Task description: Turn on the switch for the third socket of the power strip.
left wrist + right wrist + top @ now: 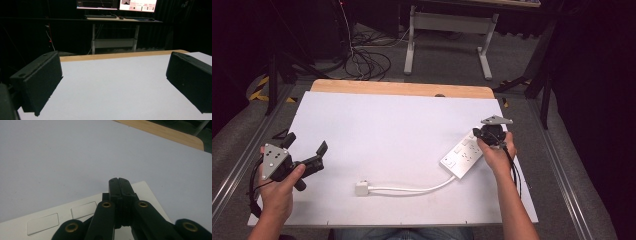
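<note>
A white power strip [462, 152] lies at the right of the white board, its cord [412, 188] running left to a white plug [361, 188]. My right gripper [484, 134] hovers over the strip's far end, jaws shut with nothing between them. In the right gripper view the shut jaws [118, 181] point down at the strip [45, 221] with its rocker switches. My left gripper [307, 142] is held at the board's left edge, jaws wide open and empty. In the left gripper view its fingers [37, 80] stand far apart over the bare board.
The white board [377, 125] covers a wooden table whose far edge [402, 88] shows. Beyond it stand a desk frame [447, 30] and floor cables [362, 60]. Monitors [117, 4] glow on a far desk in the left gripper view.
</note>
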